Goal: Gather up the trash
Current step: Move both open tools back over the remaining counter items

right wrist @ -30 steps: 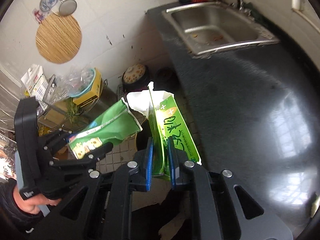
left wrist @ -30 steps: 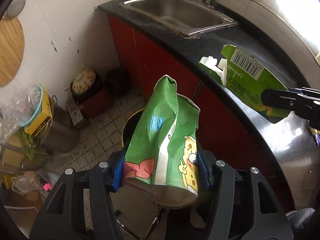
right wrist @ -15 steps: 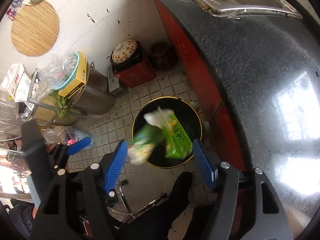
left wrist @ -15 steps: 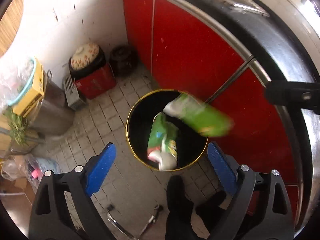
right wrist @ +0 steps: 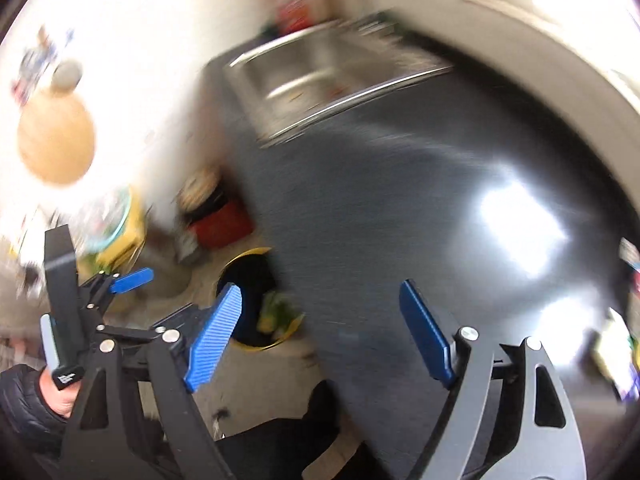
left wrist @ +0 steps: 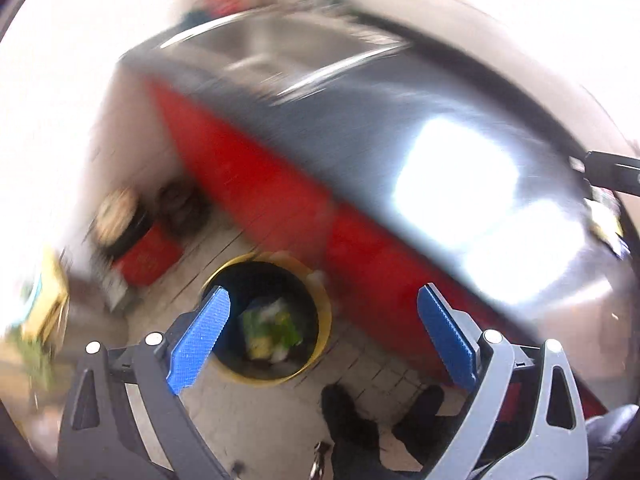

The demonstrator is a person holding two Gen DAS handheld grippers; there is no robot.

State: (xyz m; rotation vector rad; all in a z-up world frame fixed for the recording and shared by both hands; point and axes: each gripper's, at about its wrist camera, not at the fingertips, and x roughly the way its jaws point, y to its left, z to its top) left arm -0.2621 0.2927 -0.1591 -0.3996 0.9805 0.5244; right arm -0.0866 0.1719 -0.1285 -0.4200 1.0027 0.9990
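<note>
Both views are smeared by motion blur, so we note only the coarse layout. Left gripper [left wrist: 324, 338]: its blue pads [left wrist: 198, 342] stand wide apart with nothing between them, and it hangs above the tiled floor [left wrist: 256, 420]. Directly past the left pad we see the trash bin [left wrist: 322, 304], round, black inside with a yellow rim, standing on the floor just beside the red cabinet front [left wrist: 256, 168]. In the bin lies the green packaging [left wrist: 272, 330], a crumpled green, white and yellow heap; we cannot tell separate pieces apart in the blur. Right gripper [right wrist: 320, 338]: also spread, blue pads [right wrist: 214, 338] apart and holding nothing, positioned over the edge of the dark countertop [right wrist: 400, 200]. From this view the same bin [right wrist: 248, 264] is half hidden by the counter edge, with a patch of the green packaging [right wrist: 278, 312] visible inside. The steel sink [right wrist: 320, 76] is set into the countertop at the far end. A red pot with a patterned lid [left wrist: 132, 236] stands on the floor by the wall, apart from the bin. At the right rim of the right view some small bright items [right wrist: 612, 344] lie on the counter, too blurred to identify. The person's dark shoes [left wrist: 352, 420] show at the bottom of the left view, near the bin.
</note>
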